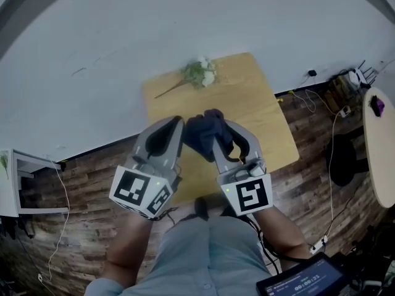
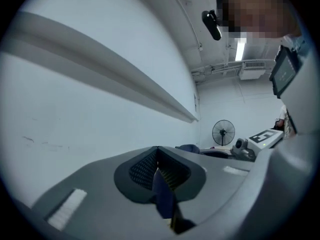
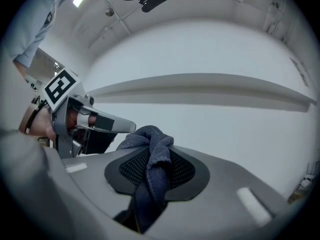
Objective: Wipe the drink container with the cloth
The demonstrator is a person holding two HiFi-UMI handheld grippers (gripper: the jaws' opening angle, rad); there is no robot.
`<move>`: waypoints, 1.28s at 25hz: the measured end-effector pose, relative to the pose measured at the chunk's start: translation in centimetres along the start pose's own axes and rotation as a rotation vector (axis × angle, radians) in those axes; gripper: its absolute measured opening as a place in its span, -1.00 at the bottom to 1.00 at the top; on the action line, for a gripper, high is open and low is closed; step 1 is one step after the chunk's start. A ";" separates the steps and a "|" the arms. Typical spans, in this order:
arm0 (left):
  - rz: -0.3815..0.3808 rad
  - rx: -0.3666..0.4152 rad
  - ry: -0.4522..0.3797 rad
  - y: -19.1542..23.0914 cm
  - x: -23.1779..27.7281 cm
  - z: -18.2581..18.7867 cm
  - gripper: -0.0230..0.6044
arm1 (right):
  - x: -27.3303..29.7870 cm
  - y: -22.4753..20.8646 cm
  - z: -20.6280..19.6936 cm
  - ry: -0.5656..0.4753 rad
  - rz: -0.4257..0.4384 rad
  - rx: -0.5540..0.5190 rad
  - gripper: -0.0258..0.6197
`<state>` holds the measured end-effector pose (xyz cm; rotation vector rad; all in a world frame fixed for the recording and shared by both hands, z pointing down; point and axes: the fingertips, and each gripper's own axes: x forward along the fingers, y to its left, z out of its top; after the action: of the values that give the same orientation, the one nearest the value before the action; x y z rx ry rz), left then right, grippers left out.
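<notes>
Right gripper [image 3: 159, 151]: jaws clamped on a bunched dark blue woven cloth [image 3: 150, 136]. Left gripper [image 2: 159, 159]: jaws closed, pinching another edge of it. The cloth hangs above the near part of the light wooden table [image 1: 247, 97]. No drink container is in view, so wiping is judged not begun; the next move calls for reaching the container.

Dim, even light; fisheye-warped edges
</notes>
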<state>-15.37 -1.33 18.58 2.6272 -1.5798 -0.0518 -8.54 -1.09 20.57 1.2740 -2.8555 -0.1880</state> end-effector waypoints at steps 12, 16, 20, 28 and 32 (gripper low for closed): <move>0.236 0.145 -0.218 -1.1 0.4 5.7 -0.89 | 1.1 -3.3 4.9 -0.072 0.057 -0.012 -0.63; 0.315 0.181 -0.223 -1.5 0.7 5.9 -0.89 | 1.4 -4.4 4.3 -0.066 0.065 0.004 -0.63; 0.365 0.180 -0.208 -0.9 1.2 5.6 -0.89 | 1.8 -5.1 4.0 -0.073 0.084 0.008 -0.63; 0.413 0.207 -0.219 -1.0 1.8 6.2 -0.89 | 2.4 -5.7 3.9 -0.087 0.130 0.013 -0.63; 0.424 0.218 -0.214 -1.2 2.2 6.2 -0.89 | 2.5 -6.0 3.8 -0.083 0.144 0.006 -0.65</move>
<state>-13.76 -2.98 12.33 2.4350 -2.3046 -0.1466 -5.95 -6.53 15.99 1.0799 -3.0052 -0.2362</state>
